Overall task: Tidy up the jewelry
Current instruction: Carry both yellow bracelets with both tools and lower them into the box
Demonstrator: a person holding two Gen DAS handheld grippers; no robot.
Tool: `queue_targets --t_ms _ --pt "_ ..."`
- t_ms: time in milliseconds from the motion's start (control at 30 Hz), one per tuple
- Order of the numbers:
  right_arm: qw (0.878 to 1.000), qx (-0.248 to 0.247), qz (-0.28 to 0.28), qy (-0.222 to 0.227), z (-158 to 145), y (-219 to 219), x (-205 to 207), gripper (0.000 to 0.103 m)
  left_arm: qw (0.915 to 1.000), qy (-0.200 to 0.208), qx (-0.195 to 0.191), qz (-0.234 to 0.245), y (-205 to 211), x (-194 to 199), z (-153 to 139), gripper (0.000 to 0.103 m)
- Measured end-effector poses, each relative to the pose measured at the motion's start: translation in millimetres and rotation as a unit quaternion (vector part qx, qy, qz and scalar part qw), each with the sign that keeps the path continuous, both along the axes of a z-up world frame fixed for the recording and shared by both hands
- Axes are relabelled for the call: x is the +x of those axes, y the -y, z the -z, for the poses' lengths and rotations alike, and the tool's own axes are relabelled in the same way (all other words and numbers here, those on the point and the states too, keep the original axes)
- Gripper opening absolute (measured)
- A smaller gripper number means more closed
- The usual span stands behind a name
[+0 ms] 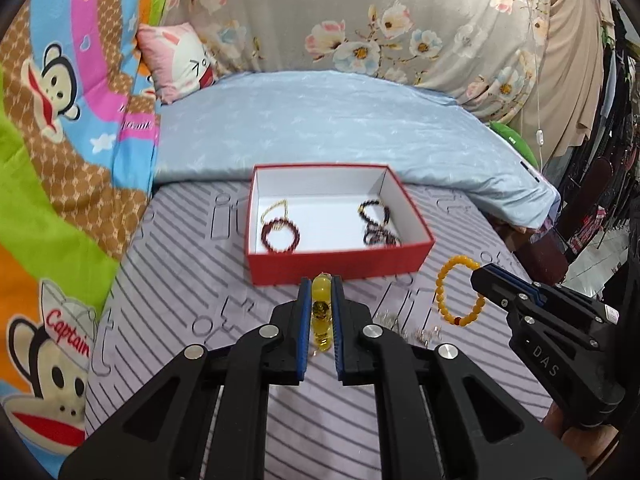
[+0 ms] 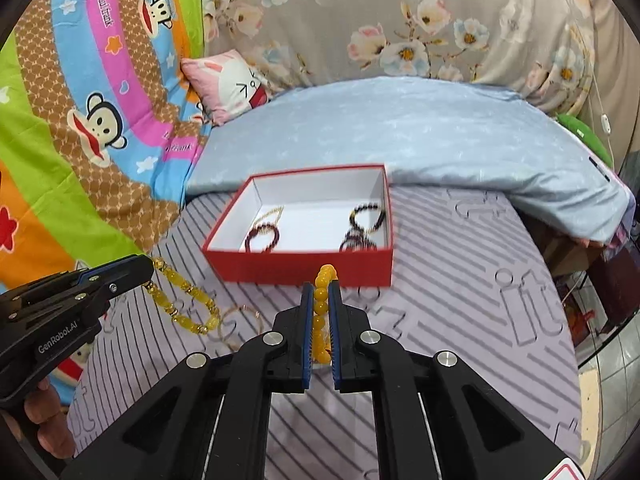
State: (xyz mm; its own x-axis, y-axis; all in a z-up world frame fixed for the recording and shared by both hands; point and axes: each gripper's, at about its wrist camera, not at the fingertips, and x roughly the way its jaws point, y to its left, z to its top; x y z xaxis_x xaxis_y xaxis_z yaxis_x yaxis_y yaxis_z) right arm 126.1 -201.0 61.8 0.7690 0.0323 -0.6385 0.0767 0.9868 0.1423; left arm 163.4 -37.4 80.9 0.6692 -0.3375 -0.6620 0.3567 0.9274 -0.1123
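Left gripper [image 1: 320, 280]: pinched narrow on a yellow bead bracelet [image 2: 188, 300], which hangs in a slack loop just above the striped mattress, near the box's front left corner.
Right gripper [image 2: 320, 286]: clamped narrow on an orange bead bracelet [image 1: 460, 292], held off the mattress by the box's front right corner.
Red box [image 1: 340, 258]: open, mid-mattress, back edge against the blue quilt; dark red and black bracelets already lie inside.
Thin ring bangle [image 2: 240, 326]: loose on the mattress, between the two grippers.
Handling: I'd judge both bracelets light, limp and smooth-beaded; they'll swing and may slip sideways.
Grip: across one bead, squarely between the blue pads.
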Motion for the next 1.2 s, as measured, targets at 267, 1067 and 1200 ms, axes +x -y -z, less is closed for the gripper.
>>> queue_targets --t_ms 267,1067,1200 --pt "1.000 0.003 0.004 0.029 -25 21 48 0.007 0.9991 0.041 -0.008 0.002 22 43 -30 0.009" --pt "0.997 0.020 -0.018 -0.066 63 6 178 0.007 0.9984 -0.035 0.025 -0.036 40 170 63 0.010" --pt "0.997 -0.003 -0.011 -0.072 69 5 181 0.008 0.9979 -0.038 0.032 -0.041 40 172 74 0.010"
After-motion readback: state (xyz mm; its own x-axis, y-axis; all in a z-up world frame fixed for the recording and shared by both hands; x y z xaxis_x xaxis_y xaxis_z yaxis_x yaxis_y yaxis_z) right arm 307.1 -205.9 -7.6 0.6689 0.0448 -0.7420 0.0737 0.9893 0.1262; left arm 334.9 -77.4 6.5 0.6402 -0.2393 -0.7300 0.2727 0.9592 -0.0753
